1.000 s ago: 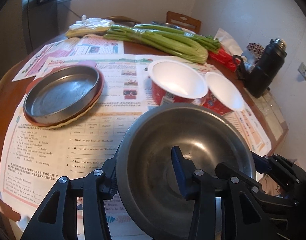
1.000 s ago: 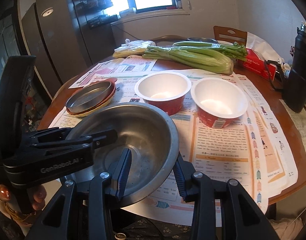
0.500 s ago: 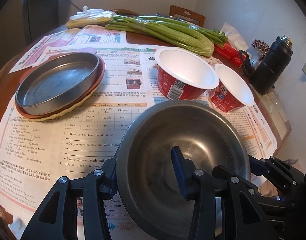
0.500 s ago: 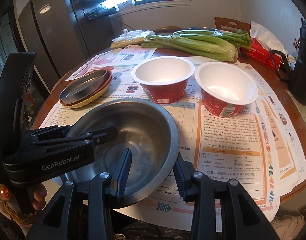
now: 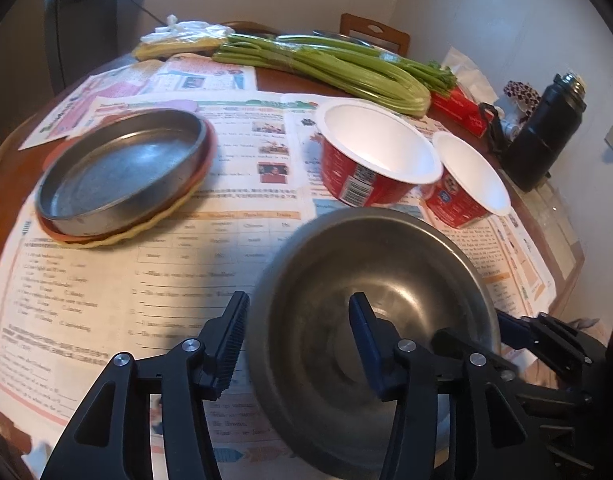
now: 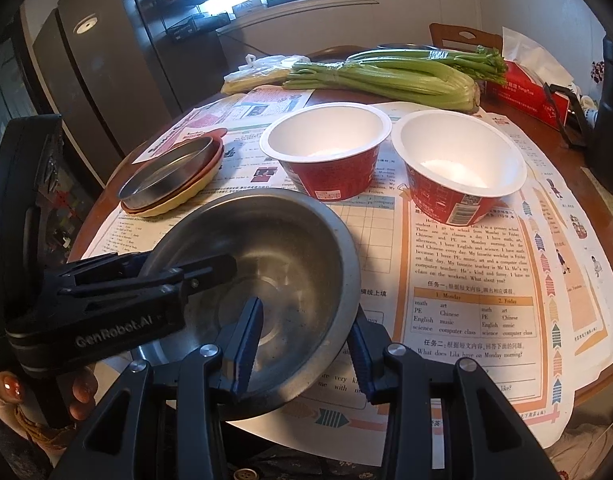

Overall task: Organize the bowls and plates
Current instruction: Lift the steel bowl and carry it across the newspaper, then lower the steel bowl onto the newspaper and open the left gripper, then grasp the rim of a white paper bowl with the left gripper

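Right hand-held gripper (image 6: 306,344) clamping steel bowl (image 6: 274,248) rim, two paper bowls (image 6: 326,148) behind

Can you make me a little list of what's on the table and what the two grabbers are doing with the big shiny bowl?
big bowl: steel bowl, near table edge
right gripper: clamped on bowl's rim
left gripper: jaws opening, rim between, left pad clear
plates: metal pan stacked on plates
cups: two red paper bowls, empty, side by side
behind: celery
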Motion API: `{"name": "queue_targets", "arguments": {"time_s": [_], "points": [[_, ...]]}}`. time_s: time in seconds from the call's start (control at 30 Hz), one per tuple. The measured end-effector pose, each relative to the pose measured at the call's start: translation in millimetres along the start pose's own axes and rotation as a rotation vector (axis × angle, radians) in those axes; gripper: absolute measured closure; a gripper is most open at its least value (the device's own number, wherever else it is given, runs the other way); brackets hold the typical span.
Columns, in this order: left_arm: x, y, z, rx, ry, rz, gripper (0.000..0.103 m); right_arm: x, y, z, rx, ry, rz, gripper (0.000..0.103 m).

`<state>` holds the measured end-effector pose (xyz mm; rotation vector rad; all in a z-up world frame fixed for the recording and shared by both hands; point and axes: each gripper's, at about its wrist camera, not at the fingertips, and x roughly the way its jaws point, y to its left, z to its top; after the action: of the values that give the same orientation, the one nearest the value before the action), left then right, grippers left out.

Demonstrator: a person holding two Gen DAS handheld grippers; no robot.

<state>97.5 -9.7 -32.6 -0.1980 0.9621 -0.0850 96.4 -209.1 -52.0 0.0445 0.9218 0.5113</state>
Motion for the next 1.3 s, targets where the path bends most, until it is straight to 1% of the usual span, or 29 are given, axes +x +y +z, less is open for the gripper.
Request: {"name": "queue_targets", "arguments": {"time_s": [0.1, 0.2, 0.37, 0.53, 0.67, 0.8, 0.87, 0.97, 1.03, 1.13, 1.3], "points": [[-7, 8, 2, -0.031, -0.010, -0.007, 0.048, -6, -7, 2, 0.029, -0.020, 0.000, 0.061], [-14, 14, 5, -0.041, -0.022, 0.011, 0.047, -10, -15, 5, 0.064, -0.029, 0.003, 0.061], [-32, 21, 14, -0.048, -0.056, 0.028, 0.046, -25, -26, 7, 0.115, -0.070, 0.021, 0.061], [-50, 18, 28, -0.034, -0.102, 0.015, 0.042, -34, -30, 12, 0.141, -0.088, 0.049, 0.061], [-52, 12, 46, -0.002, -0.110, -0.020, 0.041, -35, -37, 18, 0.181, -0.083, 0.071, 0.060], [-42, 3, 69, 0.030, -0.100, -0.041, 0.041, -28, -41, 28, 0.229, -0.075, 0.102, 0.060], [-30, -3, 85, 0.060, -0.080, -0.052, 0.041, -19, -43, 38, 0.258, -0.071, 0.118, 0.060], [-13, -9, 103, 0.082, -0.051, -0.061, 0.041, -5, -44, 51, 0.286, -0.063, 0.127, 0.060], [2, -12, 115, 0.086, -0.028, -0.075, 0.041, 5, -46, 60, 0.313, -0.059, 0.117, 0.060], [23, -13, 125, 0.080, 0.009, -0.091, 0.041, 17, -48, 69, 0.336, -0.049, 0.119, 0.060], [53, -14, 133, 0.081, 0.052, -0.109, 0.041, 37, -42, 82, 0.320, -0.031, 0.108, 0.060]]}}
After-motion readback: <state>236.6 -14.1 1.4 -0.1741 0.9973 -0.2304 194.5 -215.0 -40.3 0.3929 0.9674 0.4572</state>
